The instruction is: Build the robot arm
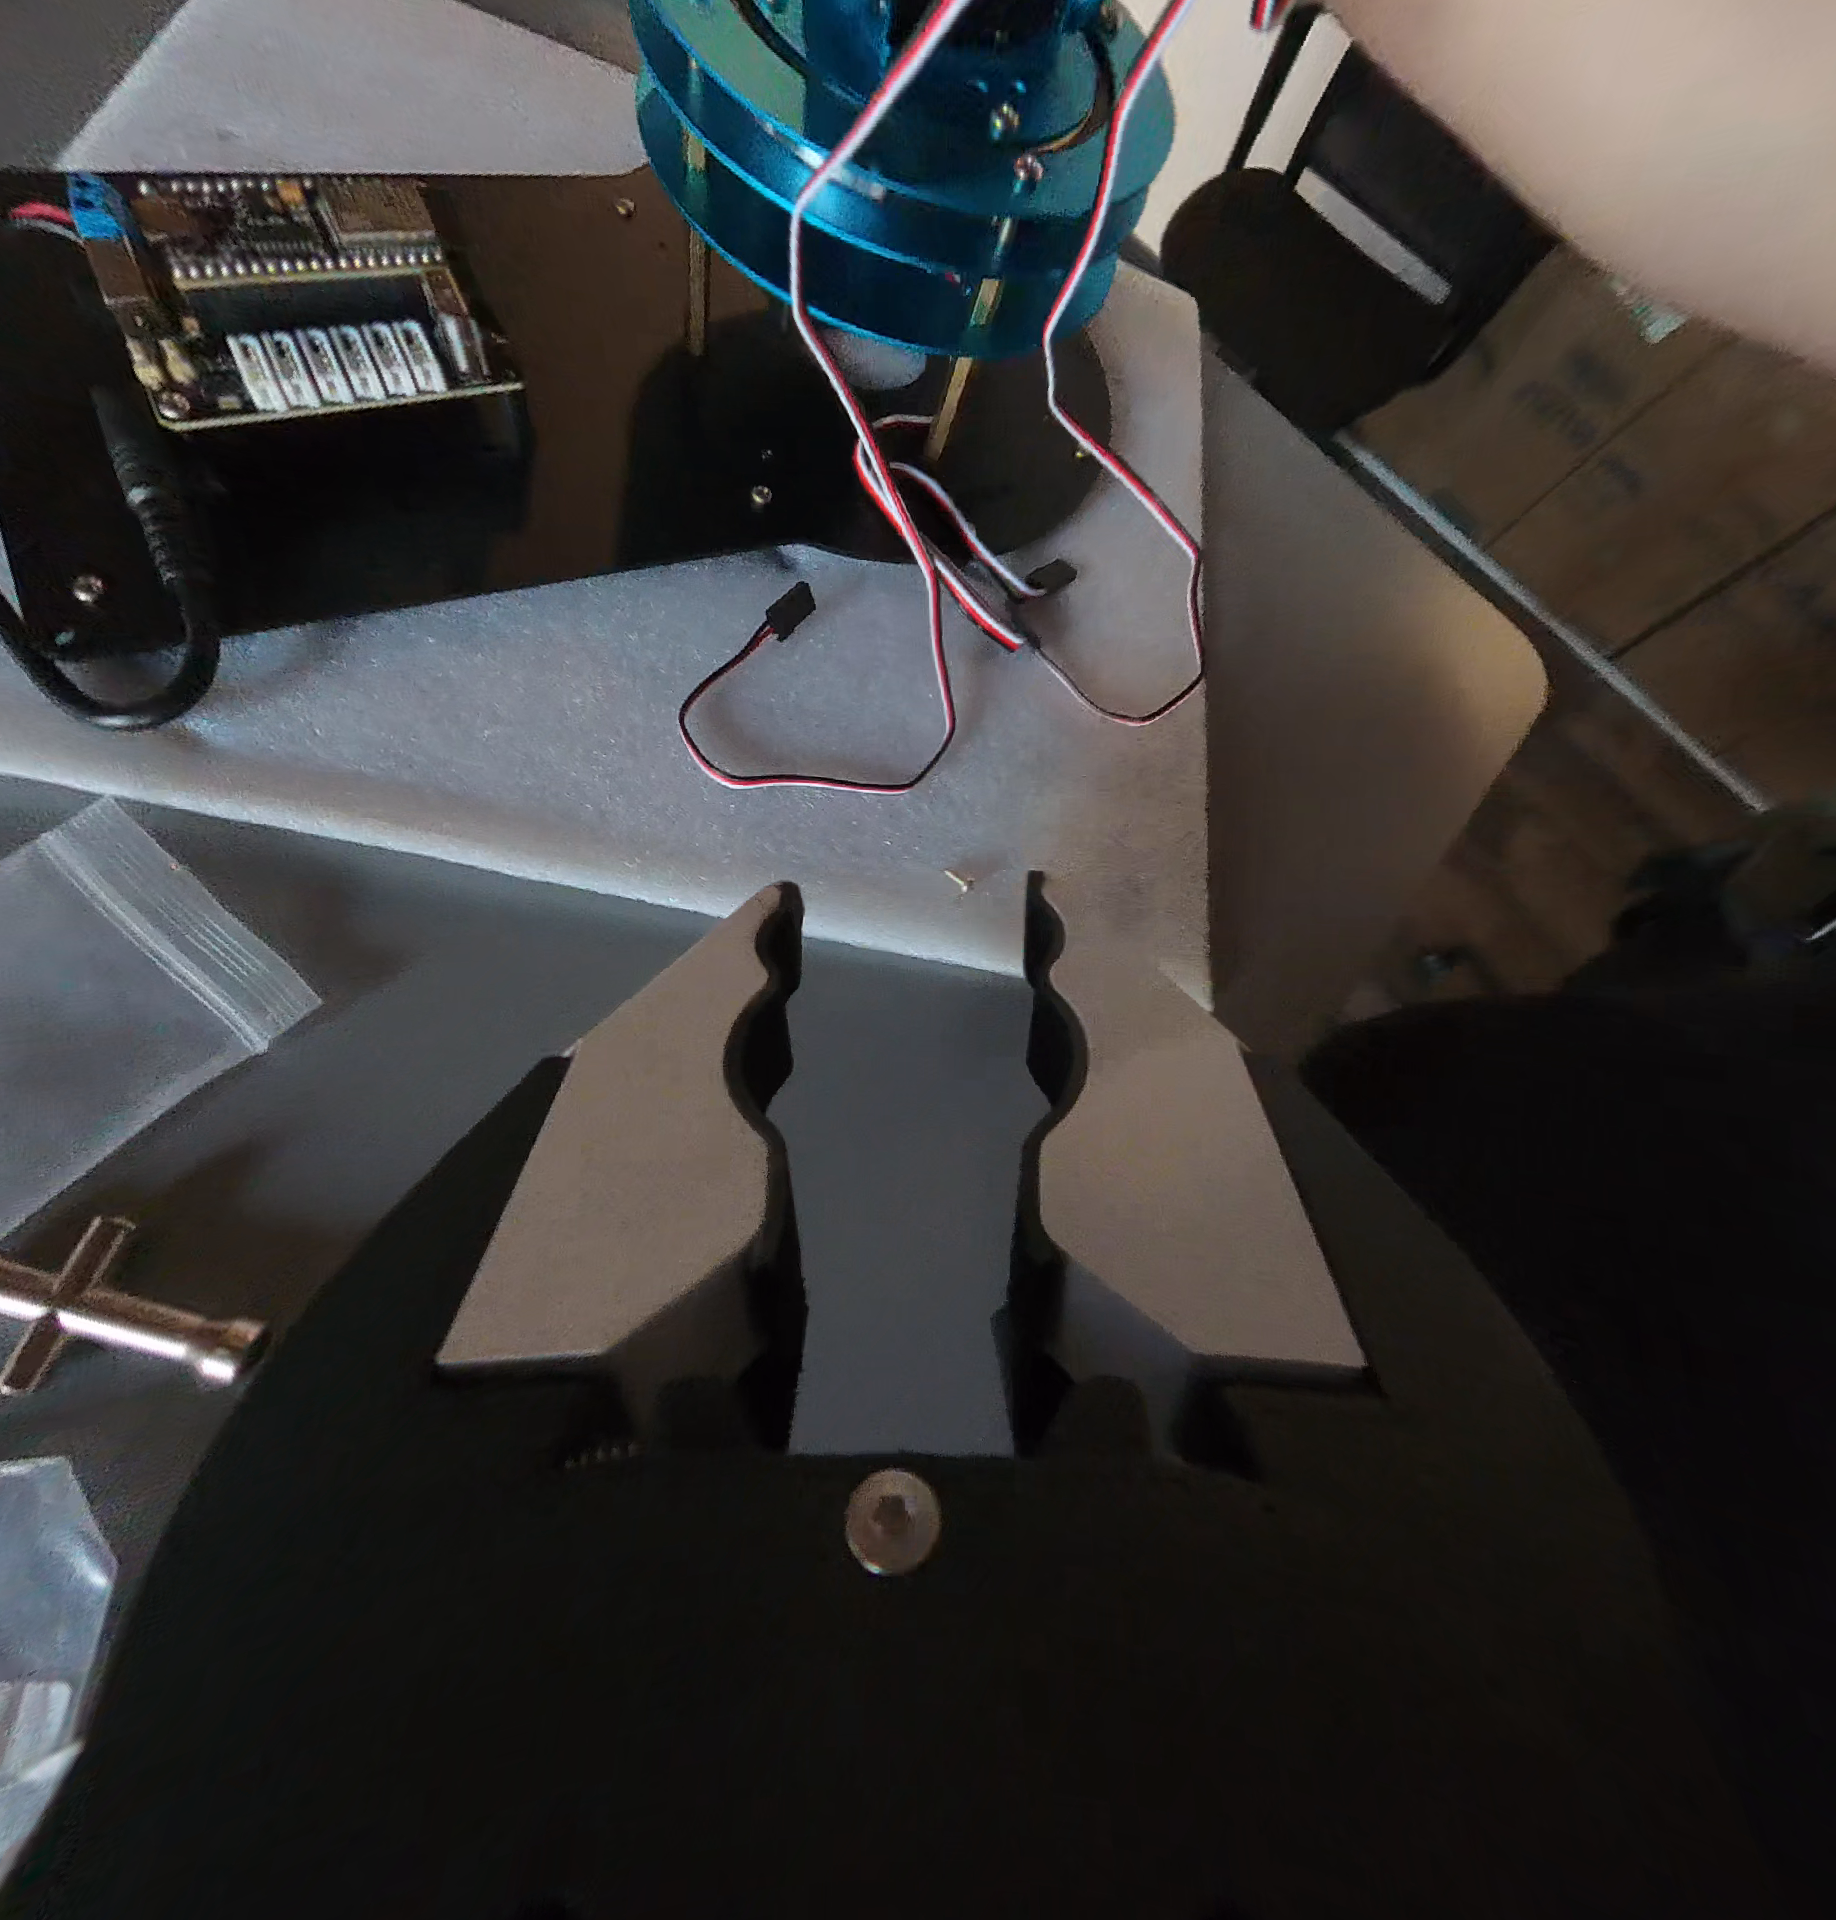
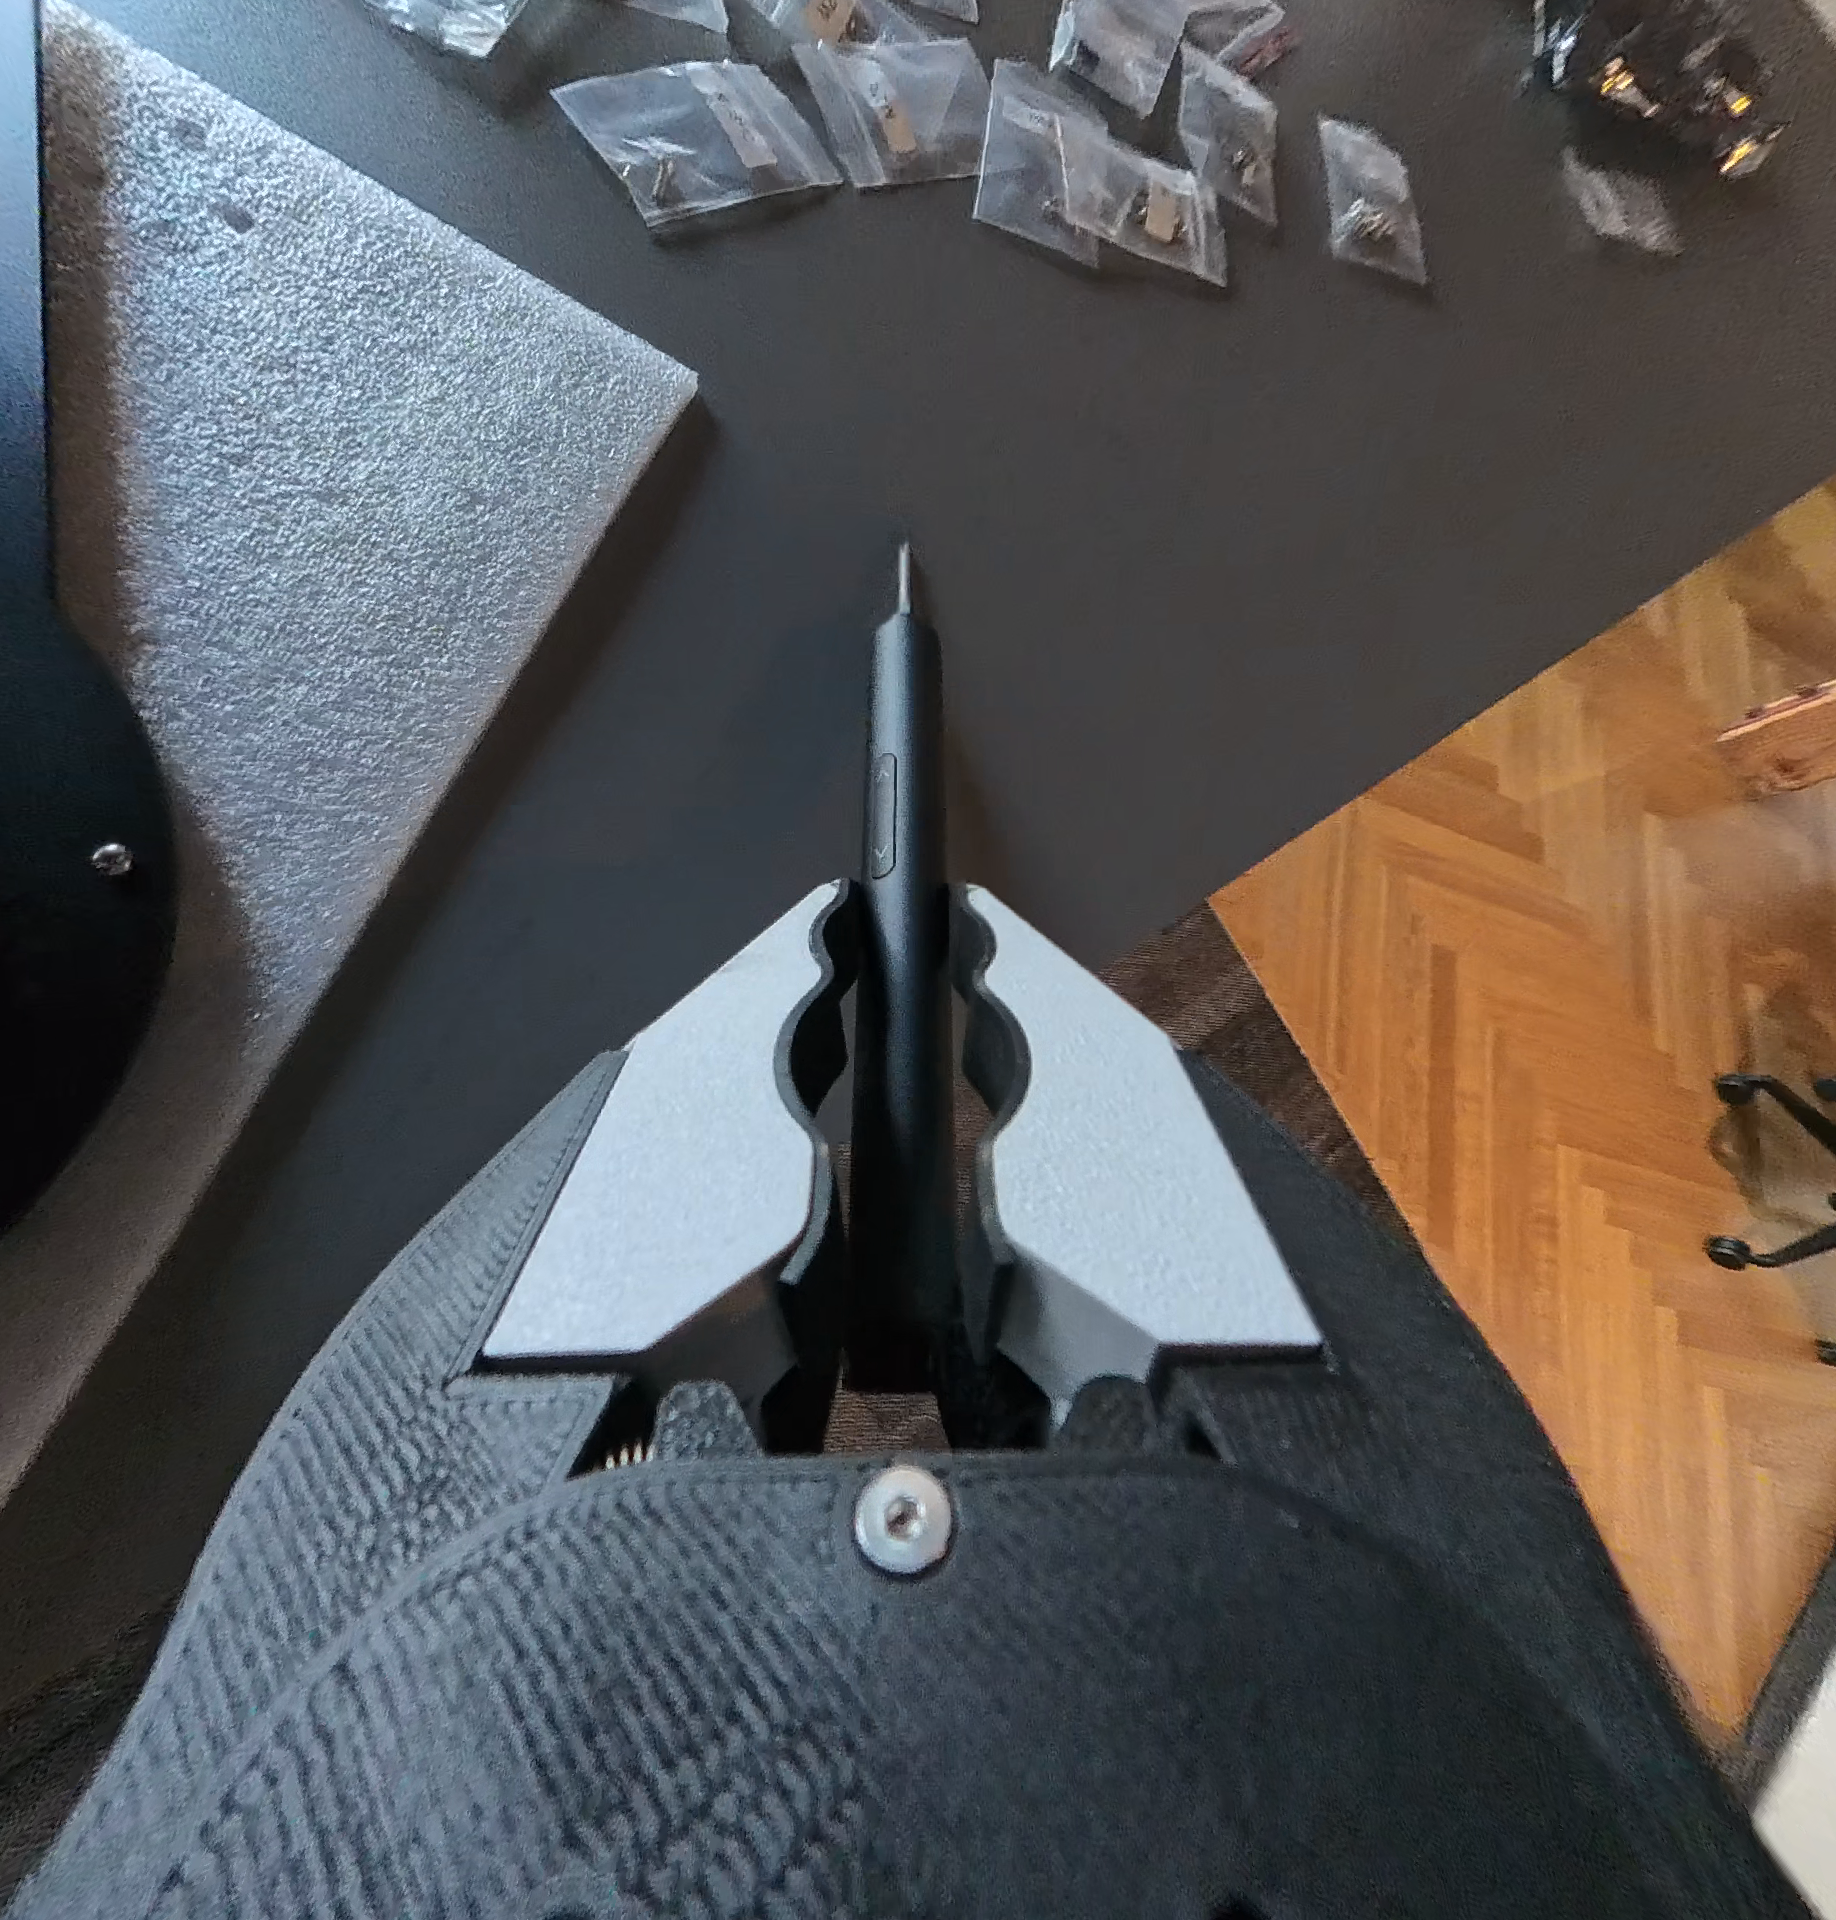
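My left gripper (image 1: 912,899) is open and empty above a grey foam mat (image 1: 540,717). Ahead of it a small blue metal robot-arm base (image 1: 893,208) stands on a black plate (image 1: 540,488) that also carries a circuit board (image 1: 301,301). Red, white and black servo wires (image 1: 820,727) hang from the blue base and trail on the foam. A tiny screw (image 1: 958,881) lies on the foam just ahead of the fingertips. My right gripper (image 2: 901,894) is shut on a black electric screwdriver (image 2: 893,831), its bit pointing forward over the dark table (image 2: 1153,499).
Several small clear bags of hardware (image 2: 997,135) lie at the table's far side. A metal cross wrench (image 1: 93,1309) and clear bags (image 1: 93,997) lie at the left. The foam mat (image 2: 301,488) and black plate (image 2: 31,831) are left of the screwdriver. The table edge drops to wood floor (image 2: 1516,987). My right fingertips sit around 40 cm from my left ones.
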The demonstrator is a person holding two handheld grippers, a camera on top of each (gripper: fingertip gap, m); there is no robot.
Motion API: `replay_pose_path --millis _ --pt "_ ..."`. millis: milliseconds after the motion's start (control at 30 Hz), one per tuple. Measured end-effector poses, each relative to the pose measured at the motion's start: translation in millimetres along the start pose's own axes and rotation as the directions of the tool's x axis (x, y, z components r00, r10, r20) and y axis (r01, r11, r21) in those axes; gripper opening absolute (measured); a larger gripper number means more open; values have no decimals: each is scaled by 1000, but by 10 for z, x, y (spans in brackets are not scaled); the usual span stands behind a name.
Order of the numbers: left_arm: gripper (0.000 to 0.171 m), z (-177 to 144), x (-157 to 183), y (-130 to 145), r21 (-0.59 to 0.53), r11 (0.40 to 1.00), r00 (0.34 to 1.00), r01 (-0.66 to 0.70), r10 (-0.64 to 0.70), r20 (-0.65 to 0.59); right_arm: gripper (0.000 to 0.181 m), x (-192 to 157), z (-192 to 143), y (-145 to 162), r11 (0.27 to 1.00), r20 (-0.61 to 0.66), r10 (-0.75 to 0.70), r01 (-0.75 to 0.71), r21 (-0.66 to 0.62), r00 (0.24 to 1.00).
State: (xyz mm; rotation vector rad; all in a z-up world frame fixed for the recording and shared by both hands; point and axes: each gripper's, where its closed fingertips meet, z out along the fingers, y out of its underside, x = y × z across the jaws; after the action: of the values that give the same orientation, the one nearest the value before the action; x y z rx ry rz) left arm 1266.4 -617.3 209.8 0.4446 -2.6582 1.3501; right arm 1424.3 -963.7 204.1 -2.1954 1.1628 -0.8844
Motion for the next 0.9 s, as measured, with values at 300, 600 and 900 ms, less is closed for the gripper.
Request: replay_pose_path --millis 300,600,900 --pt "30 -149 -209 -171 41 999 997 10 -7 -80 16 -58 -41 -160 974 -84 -218 211 -80 972" --pt "36 386 -1262 -1418 -93 888 892 -450 442 -93 16 -125 161 -545 963 48 -228 233 -134 972" --pt "49 2226 -1824 -2018 -109 617 621 -780 737 -268 16 -214 377 -654 965 99 -196 210 -158 976"
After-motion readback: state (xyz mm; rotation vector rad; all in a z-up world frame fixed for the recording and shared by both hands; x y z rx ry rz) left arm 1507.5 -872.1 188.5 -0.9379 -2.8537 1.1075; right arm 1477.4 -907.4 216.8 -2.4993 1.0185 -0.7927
